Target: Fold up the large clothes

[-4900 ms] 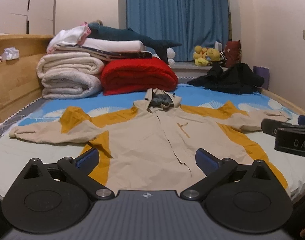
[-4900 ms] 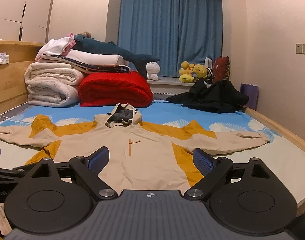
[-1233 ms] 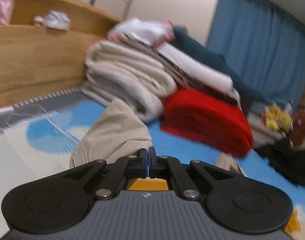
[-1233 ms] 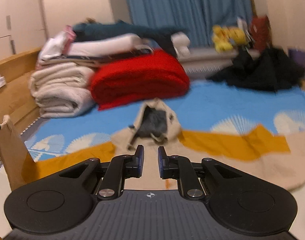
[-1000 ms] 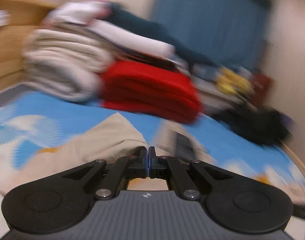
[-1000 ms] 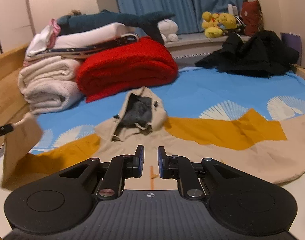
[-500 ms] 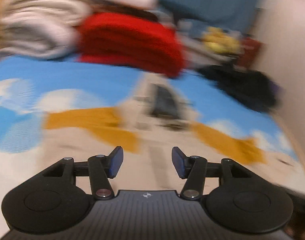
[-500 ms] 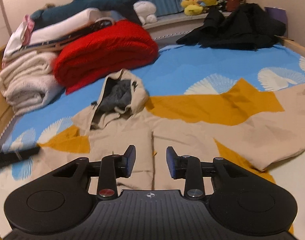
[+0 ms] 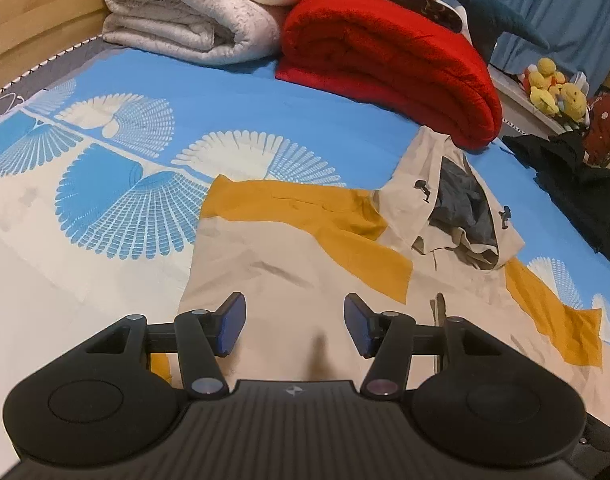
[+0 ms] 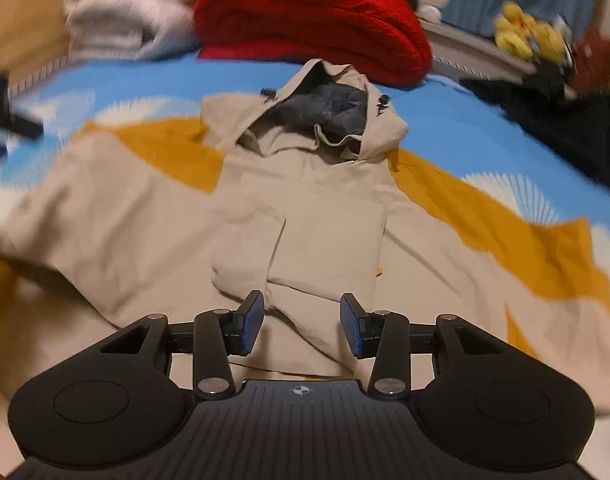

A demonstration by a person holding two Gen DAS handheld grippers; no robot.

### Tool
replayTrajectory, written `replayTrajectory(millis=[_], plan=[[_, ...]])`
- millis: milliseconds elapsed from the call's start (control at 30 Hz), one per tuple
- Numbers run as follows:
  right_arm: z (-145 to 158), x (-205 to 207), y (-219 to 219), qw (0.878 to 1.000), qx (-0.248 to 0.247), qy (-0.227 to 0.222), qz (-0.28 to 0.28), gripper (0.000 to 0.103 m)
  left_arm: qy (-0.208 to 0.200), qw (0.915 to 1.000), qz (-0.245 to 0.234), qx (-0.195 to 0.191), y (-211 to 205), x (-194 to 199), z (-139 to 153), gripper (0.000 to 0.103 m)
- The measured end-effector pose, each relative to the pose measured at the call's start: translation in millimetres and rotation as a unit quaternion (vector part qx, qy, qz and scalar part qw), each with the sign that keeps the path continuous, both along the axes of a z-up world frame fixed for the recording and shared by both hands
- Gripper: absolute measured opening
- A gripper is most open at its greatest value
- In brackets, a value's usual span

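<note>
A beige hooded jacket (image 9: 289, 264) with mustard-yellow panels lies front up on the bed. Its left sleeve is folded in across the chest, and the cuff end (image 10: 305, 256) lies on the middle of the body. The hood (image 10: 329, 116) with dark lining points to the far side. My left gripper (image 9: 293, 330) is open and empty just above the folded sleeve near the left shoulder. My right gripper (image 10: 301, 330) is open and empty above the folded cuff at the chest. The right sleeve (image 10: 525, 232) lies spread out to the right.
A red folded blanket (image 9: 389, 56) and folded white quilts (image 9: 193, 16) are stacked at the head of the blue and white patterned sheet (image 9: 117, 184). A black garment heap (image 9: 577, 188) and yellow plush toys (image 9: 553, 88) sit at the far right. A wooden bed frame (image 9: 37, 4) is on the left.
My left gripper carried the left sleeve across to the chest, opened and let it go. My right gripper opened wider and moved in over the jacket's chest.
</note>
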State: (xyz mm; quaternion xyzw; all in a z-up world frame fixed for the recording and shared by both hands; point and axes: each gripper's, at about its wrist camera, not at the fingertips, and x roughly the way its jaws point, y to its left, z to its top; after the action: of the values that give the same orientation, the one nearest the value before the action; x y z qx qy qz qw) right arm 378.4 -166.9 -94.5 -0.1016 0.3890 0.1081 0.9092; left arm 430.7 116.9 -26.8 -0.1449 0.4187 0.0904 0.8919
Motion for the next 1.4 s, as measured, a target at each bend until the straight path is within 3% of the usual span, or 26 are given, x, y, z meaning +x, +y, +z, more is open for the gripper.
replayTrajectory(millis=[267, 300, 333, 433, 500, 533, 567, 667, 700, 867, 900, 1000, 1067, 1133, 1167, 1200, 1233, 1300, 1400], plan=[[-24, 7, 6, 0.997, -0.068, 0.024, 0.039, 0.04, 0.001, 1.0, 0.009, 0.0, 7, -2, 2, 0.06], [-24, 7, 5, 0.997, -0.066, 0.024, 0.04, 0.025, 0.001, 1.0, 0.008, 0.0, 7, -2, 2, 0.06], [-22, 7, 2, 0.997, -0.059, 0.023, 0.04, 0.011, 0.0, 1.0, 0.008, 0.0, 7, -2, 2, 0.06], [-13, 9, -10, 1.0, -0.018, 0.015, 0.015, 0.0, 0.0, 1.0, 0.006, 0.003, 7, -2, 2, 0.06], [1, 9, -30, 0.998, 0.058, -0.003, -0.032, 0.0, 0.0, 1.0, 0.006, 0.007, 7, -2, 2, 0.06], [10, 7, -43, 0.992, 0.105, -0.021, -0.065, 0.0, 0.0, 0.9999, 0.005, 0.009, 6, -2, 1, 0.06], [19, 4, -60, 0.978, 0.167, -0.044, -0.114, 0.0, 0.0, 0.9999, 0.005, 0.011, 6, -2, 1, 0.06], [19, -11, -110, 0.912, 0.309, -0.061, -0.263, 0.0, 0.002, 0.9999, 0.003, 0.017, 4, -1, 0, 0.06], [14, -15, -123, 0.894, 0.323, -0.052, -0.305, 0.0, 0.003, 0.9998, 0.002, 0.017, 4, -1, -2, 0.06], [-16, -13, -154, 0.857, 0.342, 0.026, -0.386, 0.005, 0.017, 0.9998, -0.003, 0.01, 2, 0, -10, 0.061], [-20, -13, -158, 0.85, 0.352, 0.04, -0.39, 0.01, 0.02, 0.9998, -0.004, 0.008, 1, 1, -11, 0.061], [-29, -7, -168, 0.837, 0.373, 0.057, -0.396, 0.044, 0.025, 0.9996, -0.011, 0.009, -2, 2, -15, 0.061], [-36, -3, -175, 0.828, 0.379, 0.07, -0.407, 0.047, 0.031, 0.9994, -0.014, 0.006, -4, 2, -18, 0.061], [-44, -2, -183, 0.814, 0.389, 0.082, -0.424, 0.044, 0.038, 0.9992, -0.016, 0.0, -4, 4, -22, 0.061], [-46, 1, -186, 0.805, 0.397, 0.087, -0.431, 0.038, 0.041, 0.999, -0.017, -0.002, -4, 4, -24, 0.061], [-47, 1, -189, 0.8, 0.406, 0.089, -0.434, 0.015, 0.043, 0.9989, -0.018, -0.002, -6, 5, -26, 0.061], [-46, 1, -192, 0.798, 0.41, 0.085, -0.434, 0.0, 0.046, 0.9987, -0.021, 0.0, -7, 5, -27, 0.061], [-35, -3, -194, 0.806, 0.395, 0.048, -0.438, 0.0, 0.052, 0.9983, -0.026, -0.003, -9, 5, -31, 0.061], [-14, -6, -195, 0.825, 0.374, -0.006, -0.424, 0.0, 0.08, 0.9954, -0.029, -0.044, -7, 6, -43, 0.061]])
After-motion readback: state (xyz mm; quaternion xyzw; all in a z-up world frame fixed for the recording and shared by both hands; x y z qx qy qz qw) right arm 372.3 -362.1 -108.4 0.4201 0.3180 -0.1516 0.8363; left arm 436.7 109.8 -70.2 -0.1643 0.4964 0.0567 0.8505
